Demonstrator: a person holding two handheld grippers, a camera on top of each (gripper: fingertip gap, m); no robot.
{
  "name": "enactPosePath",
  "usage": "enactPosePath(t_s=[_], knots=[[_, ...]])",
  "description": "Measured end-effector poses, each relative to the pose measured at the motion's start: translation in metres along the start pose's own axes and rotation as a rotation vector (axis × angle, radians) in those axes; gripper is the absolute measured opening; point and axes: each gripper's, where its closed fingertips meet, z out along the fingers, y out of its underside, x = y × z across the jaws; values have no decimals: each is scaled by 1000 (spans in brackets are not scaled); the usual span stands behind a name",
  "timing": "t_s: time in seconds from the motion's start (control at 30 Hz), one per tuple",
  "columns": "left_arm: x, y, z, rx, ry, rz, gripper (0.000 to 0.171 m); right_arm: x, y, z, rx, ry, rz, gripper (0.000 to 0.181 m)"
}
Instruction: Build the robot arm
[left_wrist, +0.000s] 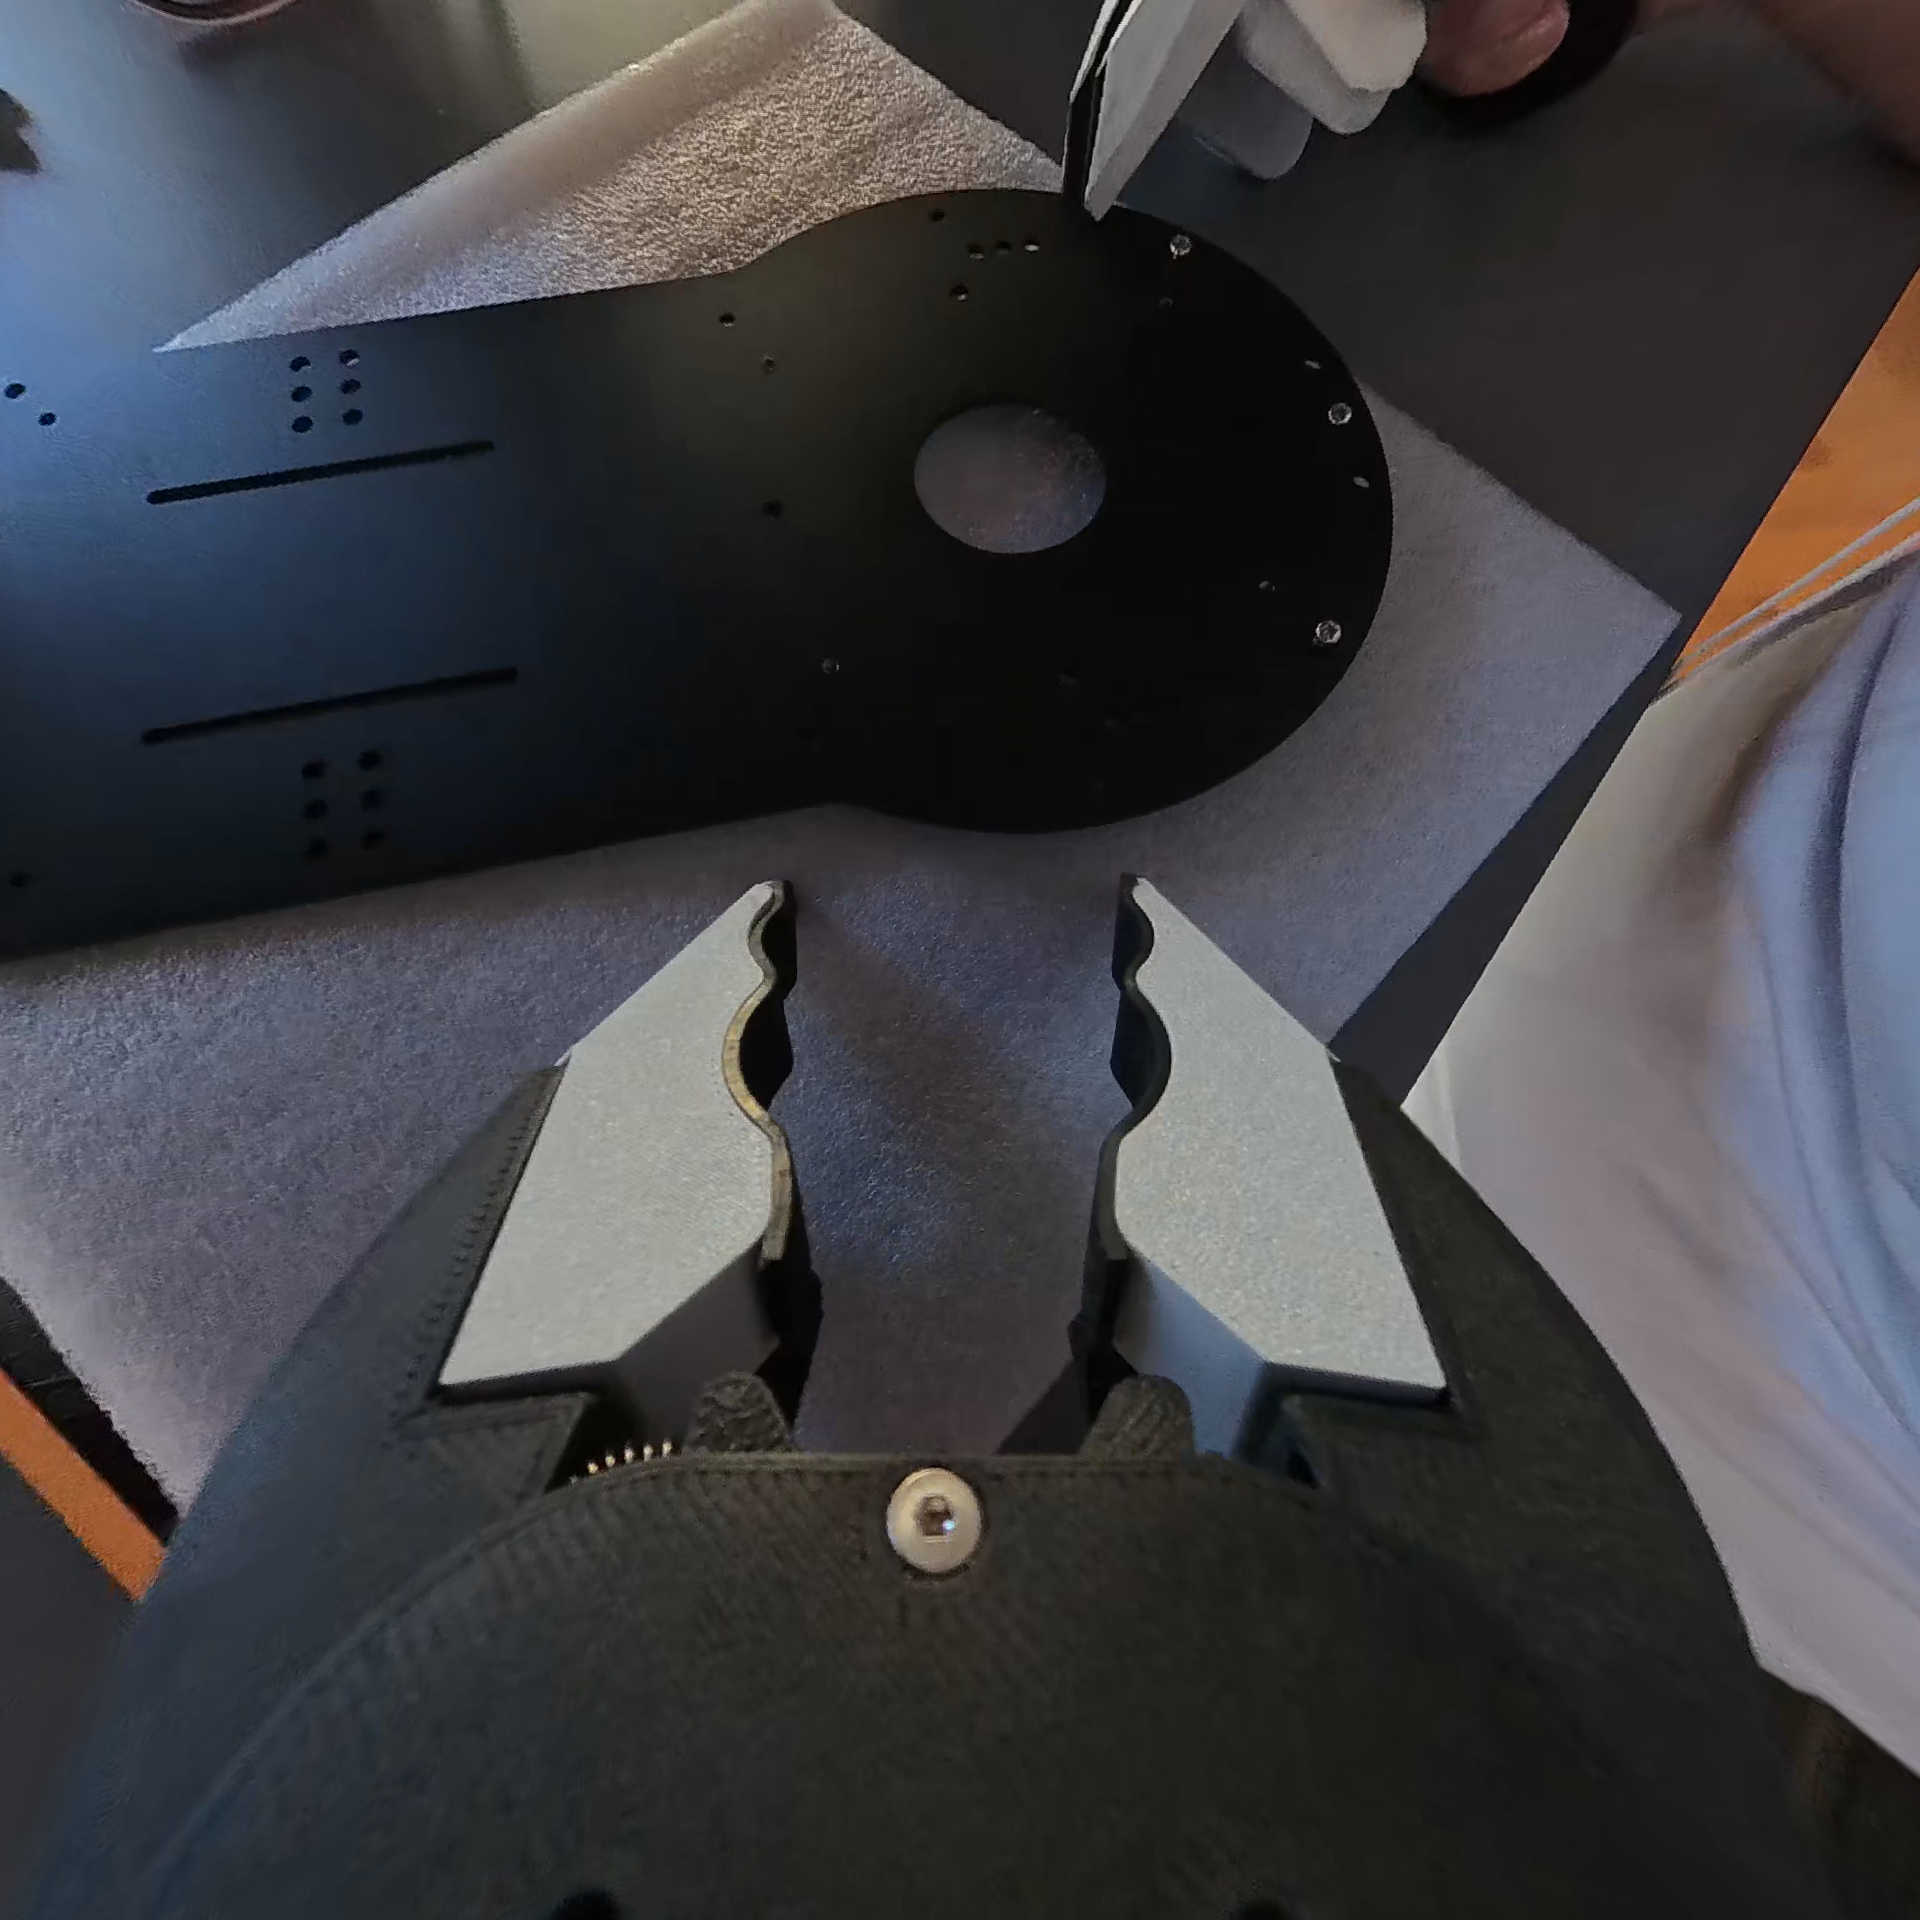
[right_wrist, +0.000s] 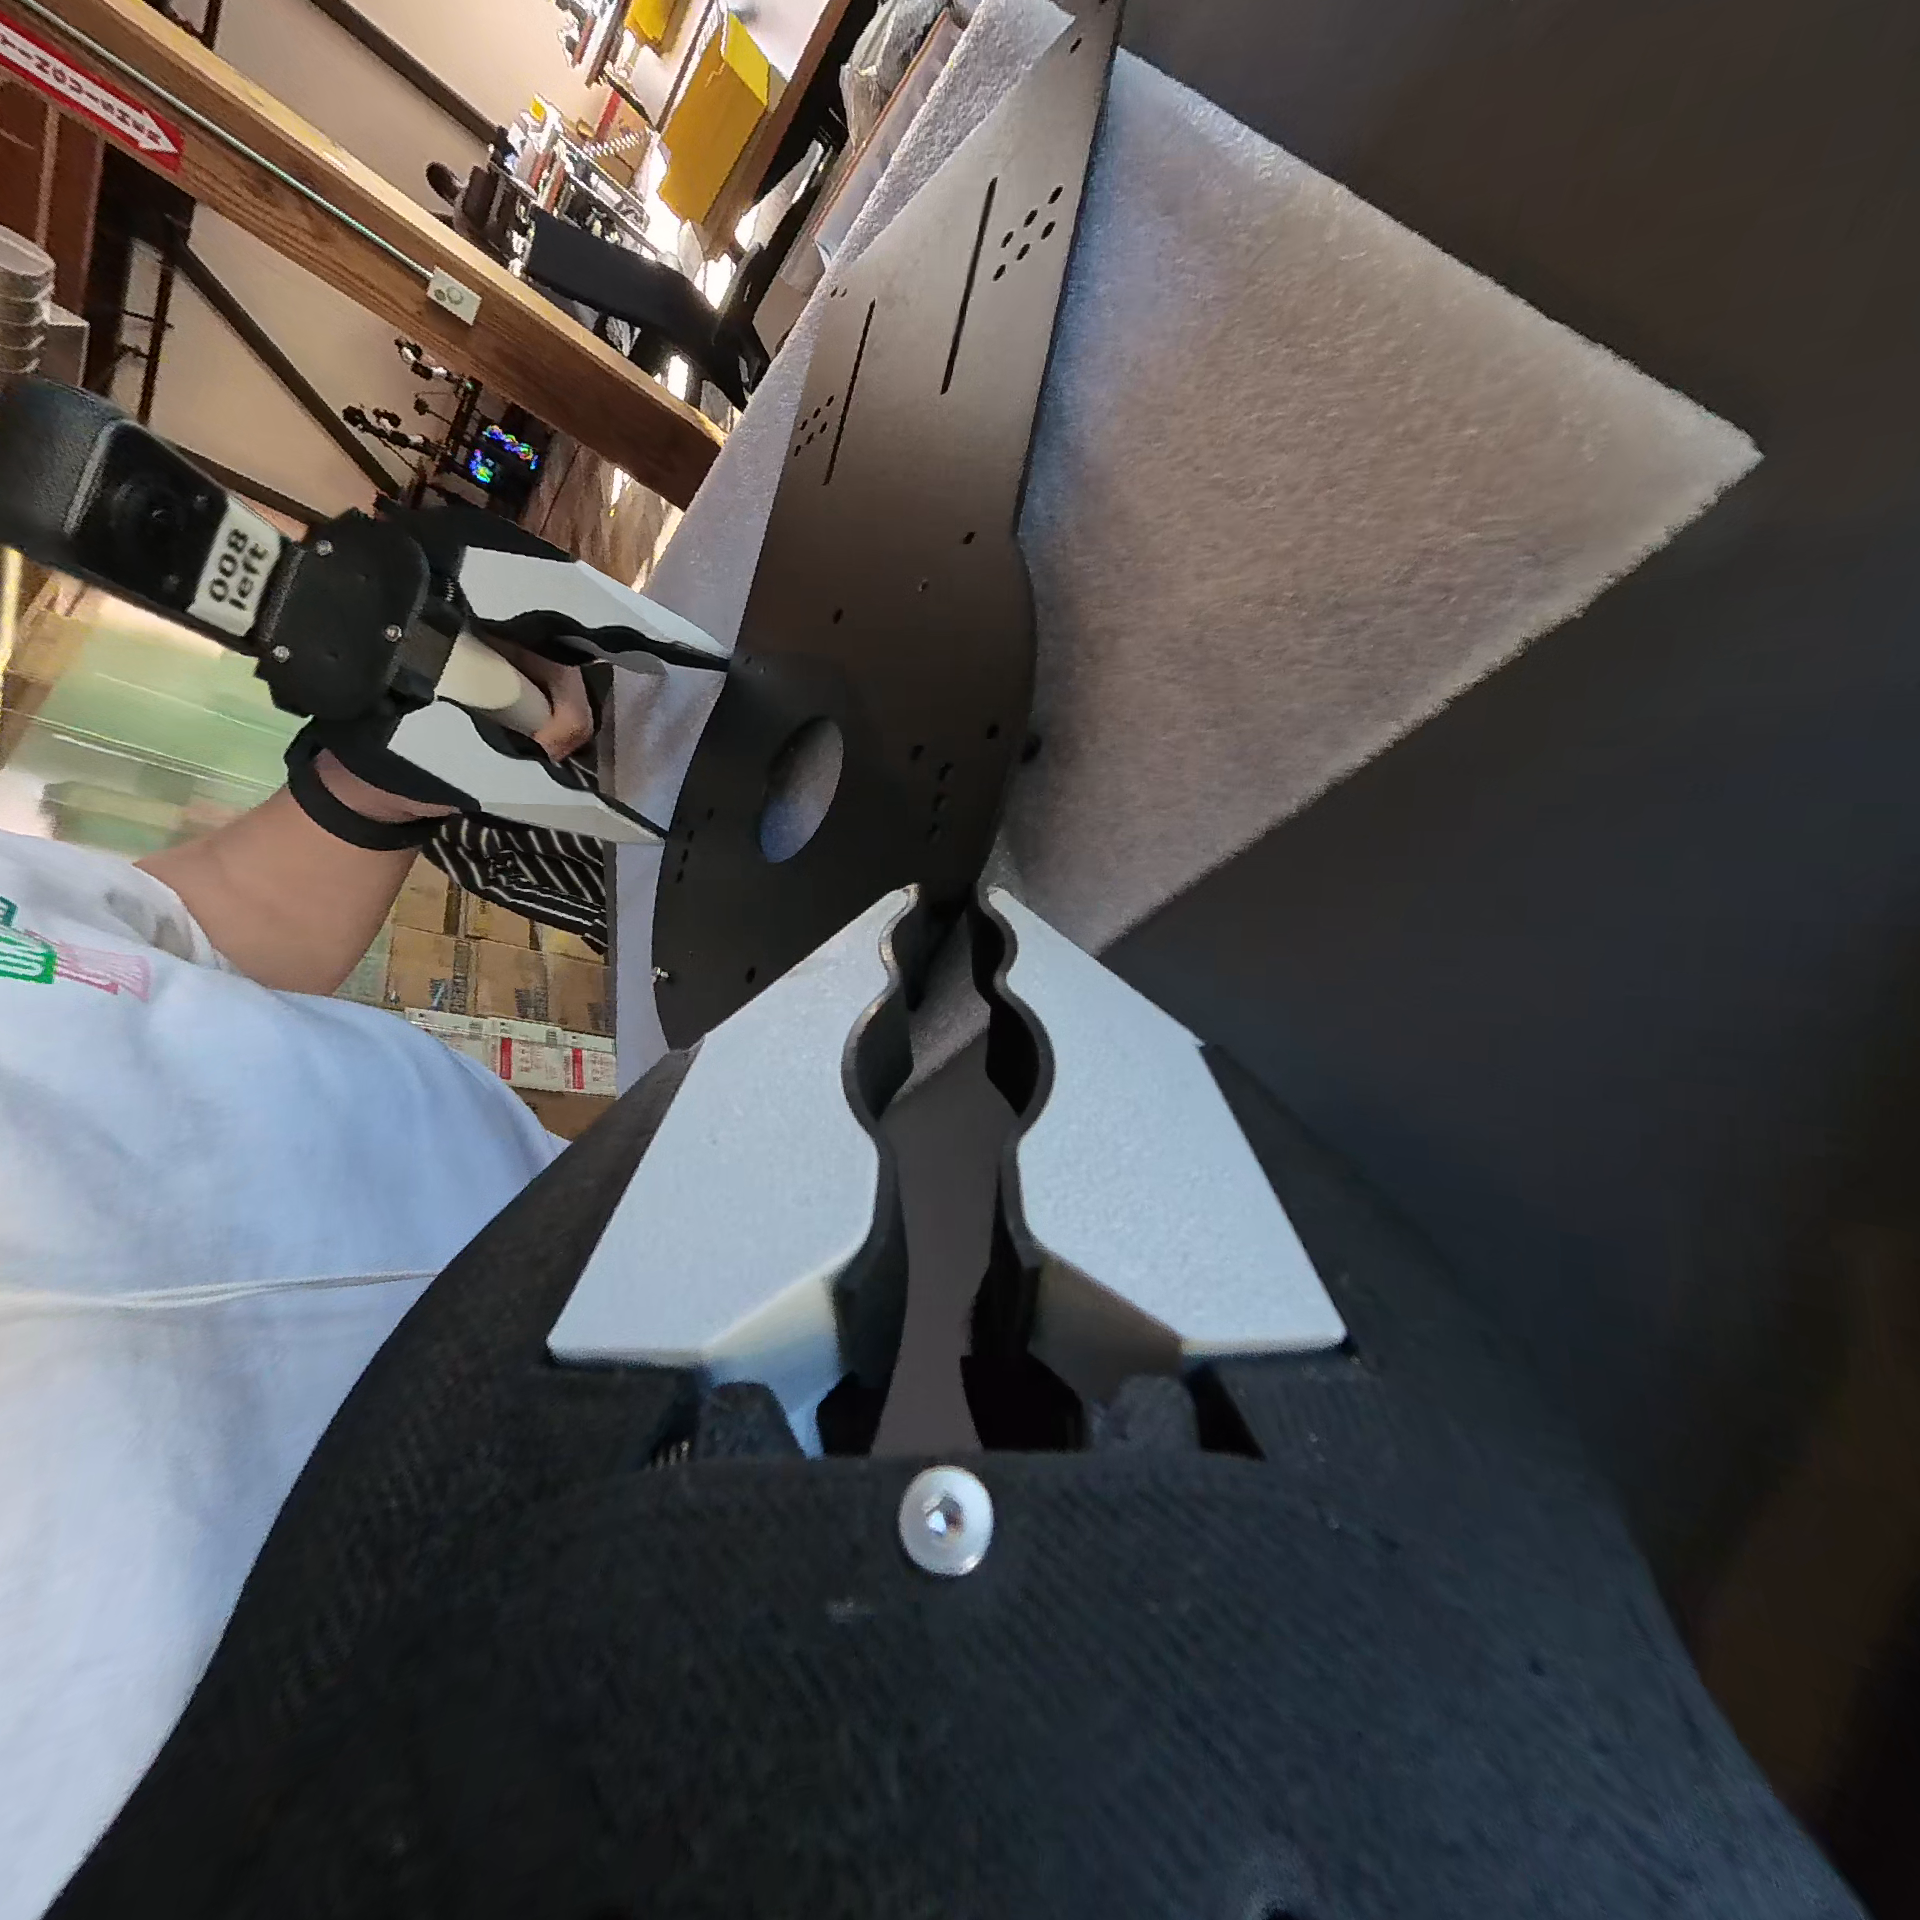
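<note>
At twelve o'clock, the right gripper (right_wrist: 948, 909) pinches the black plate's (left_wrist: 727, 582) rim; left gripper (left_wrist: 954, 899), bearing a white label, gapes over foam (left_wrist: 312, 1039)

My white shirt (left_wrist: 1714, 1143) fills the right edge of the left wrist view, beside the dark tabletop (left_wrist: 1558, 260) and its orange wooden edge (left_wrist: 1849, 499). In the right wrist view, a long wooden shelf board (right_wrist: 416, 281) runs slantwise across the room behind me, with a red sign (right_wrist: 83, 114) fixed at its near end and a yellow box (right_wrist: 717, 114) farther off. Below it I see a black-and-white striped cloth (right_wrist: 520, 862) and stacked cardboard boxes (right_wrist: 499, 977).
</note>
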Motion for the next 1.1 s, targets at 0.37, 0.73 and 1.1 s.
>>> enactPosePath(t_s=[0.37, 0.73, 1.1], knots=[[-1, -1, -1, 14, 16, -26, 58, 0, -1, 1, 6, 0, 1, 5], [-2, -2, -1, 16, 26, -40, 56, -7, -1, 0, 11, -52, 23, 20], [-3, -3, -2, 15, 49, -79, 54, -26, -30, -19, 177, -86, -96, 16]])
